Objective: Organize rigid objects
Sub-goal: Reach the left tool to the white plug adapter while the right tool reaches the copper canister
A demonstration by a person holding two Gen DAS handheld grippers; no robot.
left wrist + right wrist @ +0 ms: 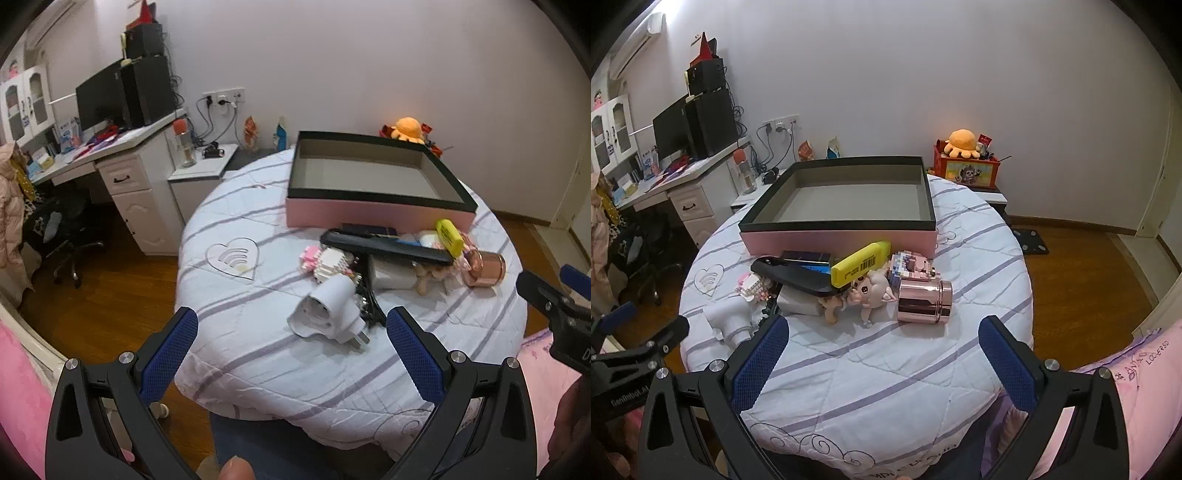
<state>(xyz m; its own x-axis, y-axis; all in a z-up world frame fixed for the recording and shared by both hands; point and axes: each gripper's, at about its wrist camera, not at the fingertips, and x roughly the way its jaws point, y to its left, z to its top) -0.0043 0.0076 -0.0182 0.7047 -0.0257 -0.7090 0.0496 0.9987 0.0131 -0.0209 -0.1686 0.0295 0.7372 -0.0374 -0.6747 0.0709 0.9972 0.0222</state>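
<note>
The left gripper (pixel 291 339) hangs above the near edge of the bed with its jaws spread wide and nothing between the blue pads; the right gripper (pixel 882 347) hangs the same way, released and empty, both tilted down toward the striped quilt (pixel 886 387).

Taking the pink box (pixel 838 238) as landmark: it stands open and empty at the far side of the quilt, and the whole clutter lies just in front of its near wall, between the box and the grippers.

Straight ahead of the left gripper, nearest of all, lies the white plug adapter (pixel 332 314), its prongs pointing toward the tool; it sits at the clutter's left end, well in front of the box's left corner. Beyond it are the pink-and-white block figure (pixel 325 262) and the long black case (pixel 384 249), whose long axis runs across the view, roughly parallel to the box's front wall.

Straight ahead of the right gripper lies the rose-gold tin (pixel 923 301), on its side with its axis running left to right, in front of the box's right corner. Just left of it stands the pig figurine (pixel 868 291), and the yellow highlighter (pixel 860 264) leans across the case, slanting up toward the box.

So each hand probably takes its own end: adapter for the left, tin for the right. The tin may roll unless gripped across its ends.
</note>
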